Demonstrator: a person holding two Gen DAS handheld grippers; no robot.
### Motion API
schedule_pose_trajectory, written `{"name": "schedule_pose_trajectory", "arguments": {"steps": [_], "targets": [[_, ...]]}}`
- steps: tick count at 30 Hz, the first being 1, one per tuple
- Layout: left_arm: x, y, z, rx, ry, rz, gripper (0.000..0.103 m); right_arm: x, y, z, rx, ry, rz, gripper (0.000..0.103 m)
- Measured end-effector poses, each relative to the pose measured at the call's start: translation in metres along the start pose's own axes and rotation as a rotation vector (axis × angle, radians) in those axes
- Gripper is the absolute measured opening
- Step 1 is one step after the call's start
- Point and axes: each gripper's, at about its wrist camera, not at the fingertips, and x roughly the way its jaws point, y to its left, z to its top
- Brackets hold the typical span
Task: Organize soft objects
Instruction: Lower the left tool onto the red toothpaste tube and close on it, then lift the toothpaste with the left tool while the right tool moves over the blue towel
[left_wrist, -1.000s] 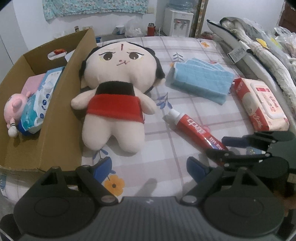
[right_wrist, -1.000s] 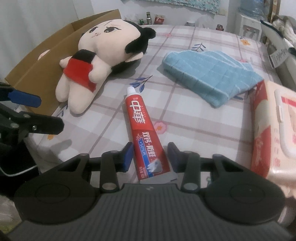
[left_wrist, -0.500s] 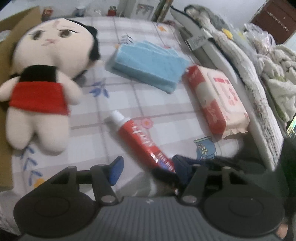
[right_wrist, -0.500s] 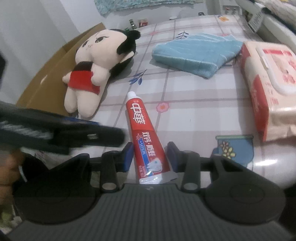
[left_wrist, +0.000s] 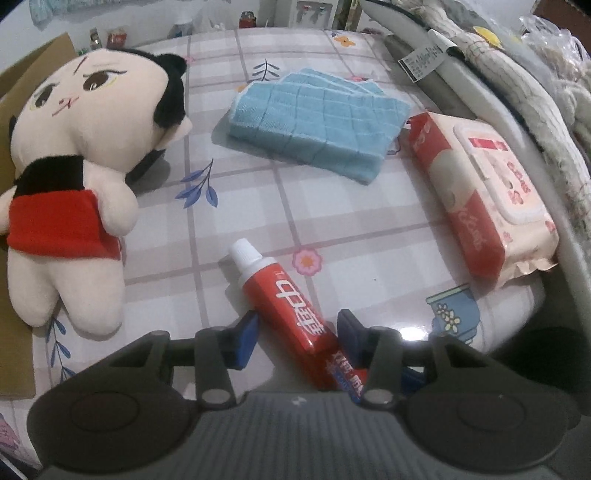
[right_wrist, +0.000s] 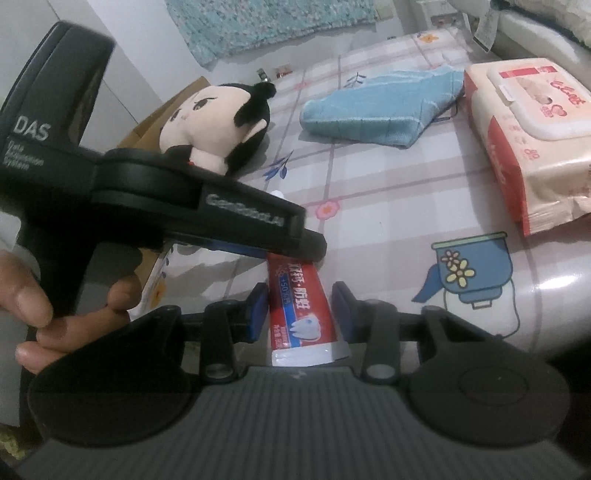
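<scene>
At the bottom centre of the right wrist view, the crimped tail of the toothpaste tube (right_wrist: 298, 295) is being gripped by the right claw (right_wrist: 300, 290), which looks clenched on it, though contact at the pad on the frame's right is not being shown clearly. Just above it, the tube is being crossed by the left claw (left_wrist: 297, 316), whose handle is being held by a hand (right_wrist: 33, 295) at the frame's left edge.

In the left wrist view, the tube's middle is being straddled by the left claw. Its jaws are closing with the tube between them, and a gap is being left at the pad on the frame's left, so nothing is being squeezed yet. The tube is being kept low over the tabletop (left_wrist: 332, 229), cap pointing up and left.

A handover is probably being made. For a clean one, both pads should be seated flat on the tube's body before the tail is let go, and pressure should be kept mild.

Farther off, 1 plush doll (left_wrist: 74, 166) is lying at the left against a cardboard box (left_wrist: 33, 70), 1 blue towel (left_wrist: 314, 122) is lying at upper centre, and 1 wipes pack (left_wrist: 480, 195) is lying at the right.
</scene>
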Motion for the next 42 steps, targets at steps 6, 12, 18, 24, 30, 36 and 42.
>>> {"name": "schedule_pose_trajectory", "arguments": {"steps": [6,12,18,24,30,36,42], "targets": [[-0.002,0.0,-0.004,-0.003,-0.038,-0.022,0.039,-0.004,-0.008,-0.006,0.036,-0.02,0.054,0.036],[-0.015,0.011,-0.013,-0.038,-0.079,-0.133,0.03,-0.008,-0.016,-0.005,0.072,-0.009,0.106,0.038],[-0.025,0.019,-0.016,-0.066,-0.099,-0.183,0.027,0.002,-0.004,0.002,0.027,-0.003,0.074,0.037],[-0.031,0.026,-0.015,-0.084,-0.114,-0.197,0.028,0.009,0.013,0.005,-0.057,-0.013,0.013,0.031],[-0.019,0.039,-0.01,-0.14,-0.056,-0.233,0.037,0.008,0.018,0.001,-0.064,-0.032,0.013,0.031],[-0.005,0.05,-0.008,-0.206,-0.021,-0.259,0.034,0.009,0.02,0.002,-0.08,-0.035,-0.006,0.031],[-0.006,0.056,-0.008,-0.225,-0.026,-0.33,0.029,0.006,0.023,0.005,-0.136,-0.028,-0.038,0.033]]}}
